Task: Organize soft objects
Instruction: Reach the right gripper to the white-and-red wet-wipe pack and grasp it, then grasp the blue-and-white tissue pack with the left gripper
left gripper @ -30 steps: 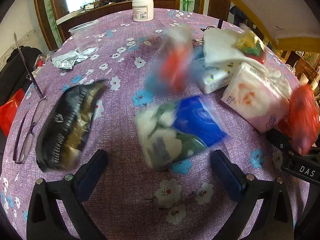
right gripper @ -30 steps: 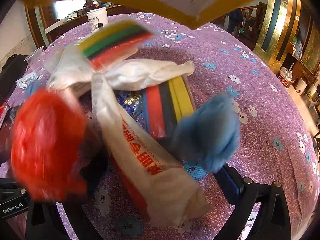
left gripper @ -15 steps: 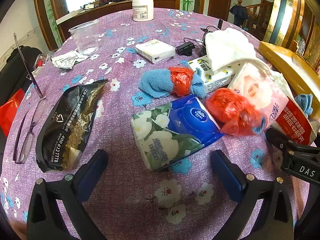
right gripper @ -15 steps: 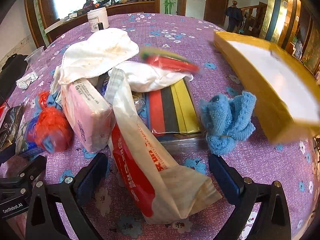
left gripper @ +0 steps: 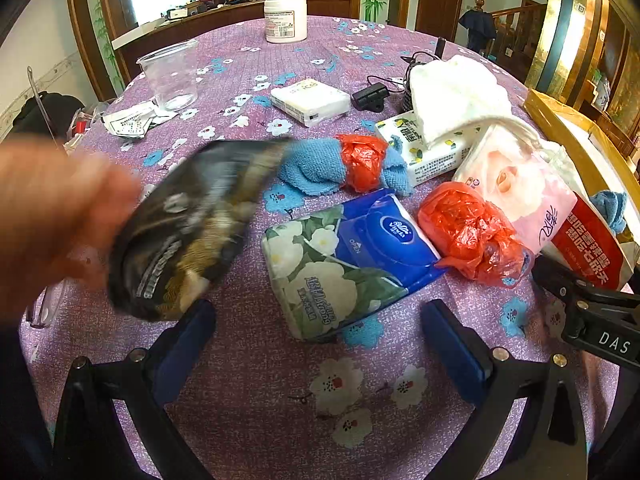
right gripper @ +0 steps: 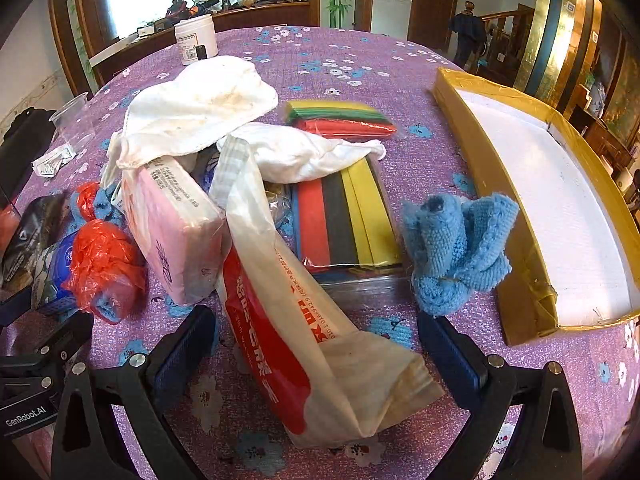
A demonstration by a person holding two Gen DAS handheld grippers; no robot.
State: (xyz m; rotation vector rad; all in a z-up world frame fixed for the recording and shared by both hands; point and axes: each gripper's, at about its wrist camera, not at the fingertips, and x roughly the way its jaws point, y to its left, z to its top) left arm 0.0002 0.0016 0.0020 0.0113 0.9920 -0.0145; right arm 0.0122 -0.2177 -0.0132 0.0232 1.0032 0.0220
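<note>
Left wrist view: the left tool (left gripper: 318,332) hovers above the counter (left gripper: 280,392), its two blue-padded jaws spread wide and holding nothing. Between and just beyond the jaws lies a floral-and-blue tissue pack (left gripper: 344,260). Touching its right end is a crumpled red plastic bag (left gripper: 472,228), which in turn rests against a pink tissue pack (left gripper: 520,188). Behind them a blue cloth banded in red plastic (left gripper: 348,164) lies beside a lemon-print tissue pack (left gripper: 428,148), over which a white towel (left gripper: 452,96) is draped. A bare hand (left gripper: 52,216), blurred at the left edge, appears to grip a black-and-gold pouch (left gripper: 188,232); the blur leaves the exact hold uncertain. Farther back stand a clear plastic cup (left gripper: 170,76), a small white box (left gripper: 310,101) and a white jar (left gripper: 285,18).

Right wrist view: the right tool (right gripper: 316,344) likewise stands released, jaws wide apart and empty. A cream-and-red plastic bag (right gripper: 304,320) lies lengthwise between the jaws, leaning on the pink pack. Beneath it lies a striped packet of coloured sheets (right gripper: 348,220); a second, smaller striped packet (right gripper: 340,118) sits farther back. A knotted blue cloth (right gripper: 456,252) rests just beside the yellow-rimmed tray (right gripper: 516,216), whose white interior holds nothing.
</note>
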